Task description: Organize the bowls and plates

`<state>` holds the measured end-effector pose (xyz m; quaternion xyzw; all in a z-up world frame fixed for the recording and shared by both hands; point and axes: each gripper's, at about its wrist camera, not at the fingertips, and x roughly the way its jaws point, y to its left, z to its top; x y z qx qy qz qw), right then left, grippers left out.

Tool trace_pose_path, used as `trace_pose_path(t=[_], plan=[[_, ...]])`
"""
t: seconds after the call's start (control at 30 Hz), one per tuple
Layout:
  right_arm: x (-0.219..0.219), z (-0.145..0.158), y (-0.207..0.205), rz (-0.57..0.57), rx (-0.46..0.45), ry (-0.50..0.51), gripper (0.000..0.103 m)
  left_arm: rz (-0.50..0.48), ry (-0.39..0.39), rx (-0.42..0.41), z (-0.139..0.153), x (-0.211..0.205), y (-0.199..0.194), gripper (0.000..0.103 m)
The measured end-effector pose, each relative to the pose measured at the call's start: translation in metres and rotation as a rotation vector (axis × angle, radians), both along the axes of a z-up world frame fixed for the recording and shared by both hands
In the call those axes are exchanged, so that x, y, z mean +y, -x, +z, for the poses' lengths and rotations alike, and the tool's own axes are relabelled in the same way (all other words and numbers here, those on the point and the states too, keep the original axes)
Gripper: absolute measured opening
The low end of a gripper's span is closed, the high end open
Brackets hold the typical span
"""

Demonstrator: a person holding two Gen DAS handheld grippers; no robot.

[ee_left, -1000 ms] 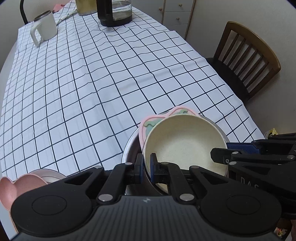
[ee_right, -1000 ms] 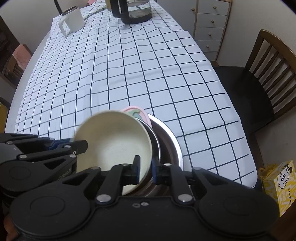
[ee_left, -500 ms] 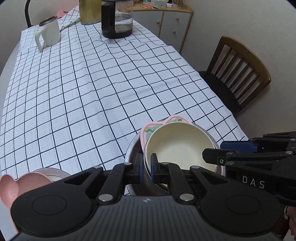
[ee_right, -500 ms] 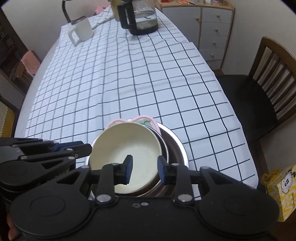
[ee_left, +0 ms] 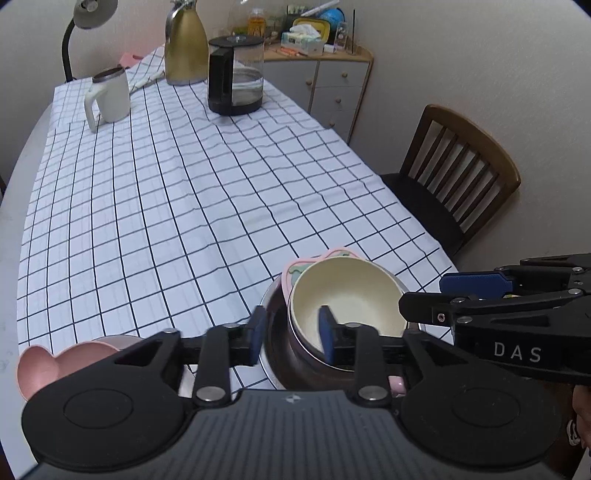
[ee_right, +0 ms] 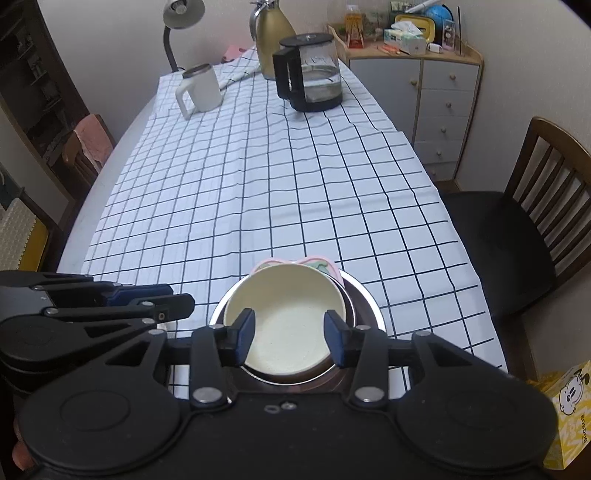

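A cream bowl (ee_left: pixel 347 295) (ee_right: pixel 288 314) rests inside a steel bowl (ee_left: pixel 275 325) (ee_right: pixel 365 299) at the near edge of the checked table. A pink and green plate (ee_left: pixel 295 267) (ee_right: pixel 325 266) is wedged behind the cream bowl. My left gripper (ee_left: pixel 291 338) is open, one finger outside the steel bowl and one over the cream bowl. My right gripper (ee_right: pixel 288 336) is open above the cream bowl, holding nothing. A pink heart-shaped dish (ee_left: pixel 55 363) lies at the near left on a steel plate (ee_left: pixel 110 339).
At the far end stand a white mug (ee_left: pixel 109 98) (ee_right: pixel 201 92), a glass kettle (ee_left: pixel 234 77) (ee_right: pixel 310 74) and a gold thermos (ee_left: pixel 184 48) (ee_right: pixel 271 33). A wooden chair (ee_left: pixel 458 177) (ee_right: pixel 535 206) stands right of the table. A yellow box (ee_right: pixel 569 413) sits at the lower right.
Both grippers have let go of the cream bowl and opened. The bowl has settled from tilted to level in the steel bowl. Both grippers have pulled back and up.
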<state>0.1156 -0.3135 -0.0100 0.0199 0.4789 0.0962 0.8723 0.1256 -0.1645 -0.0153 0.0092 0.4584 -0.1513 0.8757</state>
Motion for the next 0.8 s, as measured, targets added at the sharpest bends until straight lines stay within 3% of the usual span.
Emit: trace_pose_path(t=[0.07,0.17,0.27,0.4,0.57,0.8], plan=[[0.000,0.003,0.004,0.002,-0.009,-0.003,0.044,0.013,0.008,-0.023,0.004,0.004,0.004,0.059],[-0.001,0.008,0.009,0.005,-0.026,-0.008,0.050,0.013,0.016,-0.035,0.007,0.008,0.008,0.060],[-0.005,0.010,0.011,0.004,-0.044,-0.008,0.062,0.026,0.026,-0.030,0.005,0.013,0.010,0.072],[-0.015,0.009,0.014,0.002,-0.059,0.001,0.079,0.034,0.039,-0.016,-0.002,0.017,0.009,0.075],[-0.031,-0.001,0.014,0.017,-0.051,-0.008,0.092,0.050,0.042,0.014,-0.019,0.017,0.009,0.075],[-0.062,-0.027,0.004,0.013,-0.012,0.017,0.092,0.103,-0.001,0.061,-0.054,0.022,0.001,0.075]])
